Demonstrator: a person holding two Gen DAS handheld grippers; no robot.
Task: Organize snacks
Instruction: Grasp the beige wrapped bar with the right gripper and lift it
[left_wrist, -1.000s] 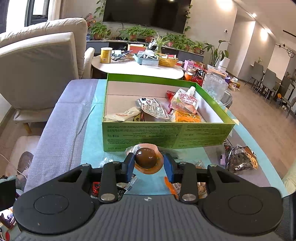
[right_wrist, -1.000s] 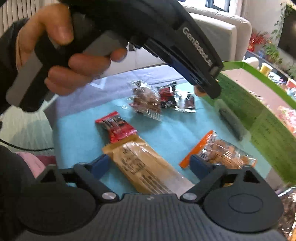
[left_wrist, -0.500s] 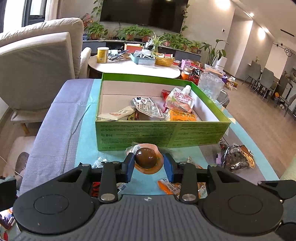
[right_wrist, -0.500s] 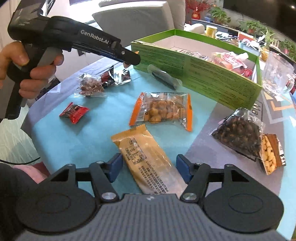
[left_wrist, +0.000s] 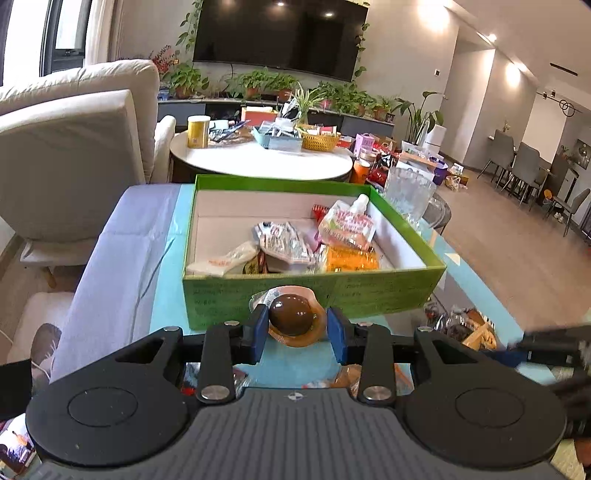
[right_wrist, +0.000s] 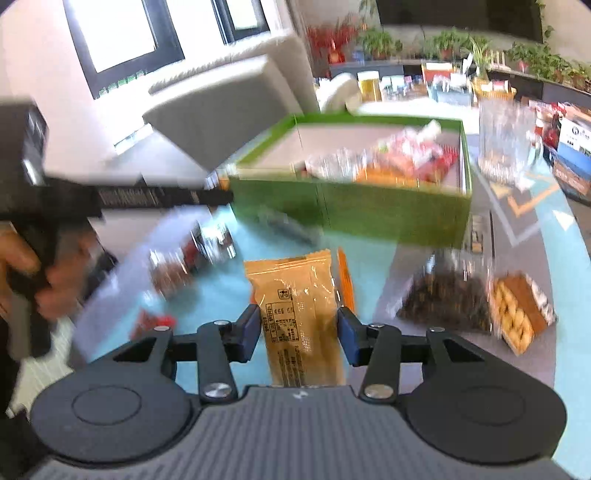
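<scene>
At the lower centre of the left wrist view, the left tool (left_wrist: 295, 330) grips a brown braised egg in its clear orange-rimmed pouch (left_wrist: 293, 320), held just short of the near wall of the green box (left_wrist: 314, 291). In the lower middle of the right wrist view, the right tool (right_wrist: 297, 332) has closed on a tan snack bar packet (right_wrist: 299, 306), its pads pressing the packet's sides, with the packet lifted off the teal mat (right_wrist: 221, 291). Both picks look made, so the step in hand is the carry to the box. Each tool next has to rise above the near wall and let go inside. The left half of the box floor is bare, while packets crowd the centre and right, so the left offers the easier drop. Other risks are the glass mug (right_wrist: 508, 147) beyond the box's right corner, loose snack bags (right_wrist: 447, 299) on the desk at lower right, and the two tools, which stand near each other before the box.
</scene>
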